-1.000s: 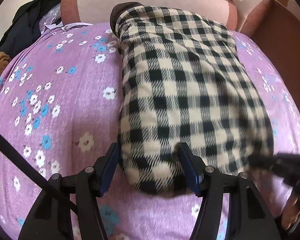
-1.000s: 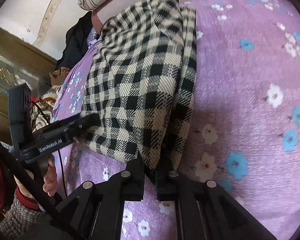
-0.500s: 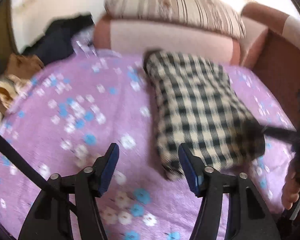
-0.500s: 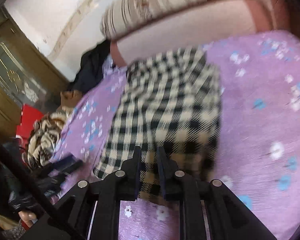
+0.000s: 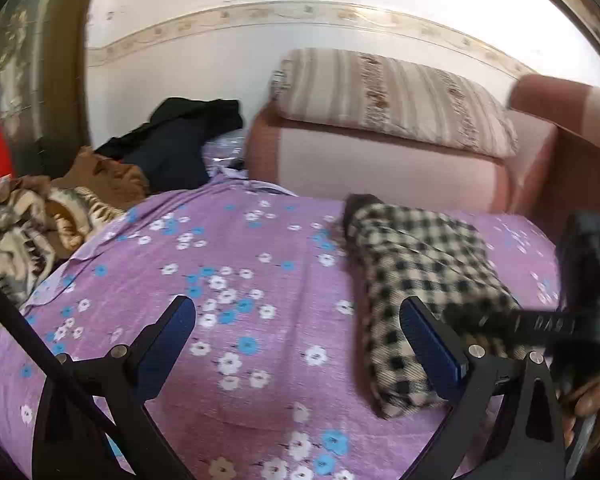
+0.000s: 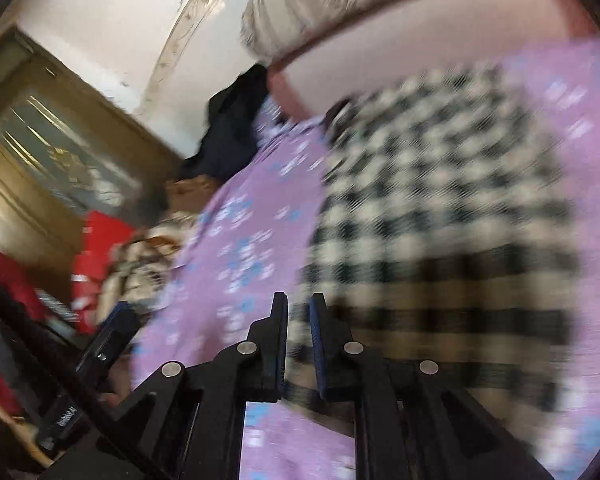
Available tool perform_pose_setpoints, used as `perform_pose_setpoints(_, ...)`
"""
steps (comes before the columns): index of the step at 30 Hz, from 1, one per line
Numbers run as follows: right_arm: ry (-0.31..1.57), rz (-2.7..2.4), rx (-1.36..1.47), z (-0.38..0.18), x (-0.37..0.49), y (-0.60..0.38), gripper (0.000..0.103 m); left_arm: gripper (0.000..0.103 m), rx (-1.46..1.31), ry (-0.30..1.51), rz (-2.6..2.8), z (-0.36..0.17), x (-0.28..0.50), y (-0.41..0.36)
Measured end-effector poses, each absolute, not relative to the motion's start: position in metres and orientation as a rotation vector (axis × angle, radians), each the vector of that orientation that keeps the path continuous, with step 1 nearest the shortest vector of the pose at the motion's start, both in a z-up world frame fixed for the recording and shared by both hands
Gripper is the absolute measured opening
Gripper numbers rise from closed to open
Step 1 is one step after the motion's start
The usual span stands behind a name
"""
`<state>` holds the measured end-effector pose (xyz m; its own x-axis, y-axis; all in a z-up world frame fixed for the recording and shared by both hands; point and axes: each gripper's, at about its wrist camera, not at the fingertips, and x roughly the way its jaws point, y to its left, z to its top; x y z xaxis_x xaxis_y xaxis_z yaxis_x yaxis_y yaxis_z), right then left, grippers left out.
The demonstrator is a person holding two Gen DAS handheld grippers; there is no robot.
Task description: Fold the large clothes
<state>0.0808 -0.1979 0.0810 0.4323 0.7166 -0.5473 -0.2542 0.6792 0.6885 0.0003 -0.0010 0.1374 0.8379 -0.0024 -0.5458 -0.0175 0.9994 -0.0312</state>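
Observation:
A black-and-cream checked garment (image 5: 420, 272) lies folded into a long pad on the purple flowered bedsheet (image 5: 240, 272). My left gripper (image 5: 296, 320) hovers to its left over bare sheet. Its jaws are opening wide and nothing is between them. At the right edge of the left wrist view a hand (image 5: 592, 404) holds my right gripper (image 5: 452, 314) over the garment's near right part. The blurred right wrist view shows the right gripper (image 6: 299, 308) at the checked garment's (image 6: 440, 220) near left corner. Its jaws are closing to a narrow gap, and I see no cloth pinched in it.
A dark garment (image 5: 180, 140), a brown one (image 5: 112, 176) and a striped blanket (image 5: 20, 232) are piled at the bed's left. A striped pillow (image 5: 392, 96) rests on the pink headboard (image 5: 380, 164). A wooden cabinet (image 6: 40, 140) and something red (image 6: 100, 248) stand to the left.
My left gripper let go of the garment's near end, drew back up and to the left, and spread its jaws. My right gripper released the garment's edge and pulled back.

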Motion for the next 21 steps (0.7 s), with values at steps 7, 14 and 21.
perform_pose_setpoints(7,1.196,0.877,0.656,0.018,0.074,-0.164,0.013,0.102,-0.003,0.601,0.08,0.127,0.011,0.005)
perform_pose_setpoints(14,1.245,0.817,0.326,0.029,0.032,-0.132,0.019,0.102,0.065,0.576,0.059,0.135,-0.002,-0.008)
perform_pose_setpoints(21,1.05,0.379,0.332,0.08,-0.009,-0.214,0.05,0.102,0.042,0.699,0.034,0.13,-0.022,-0.022)
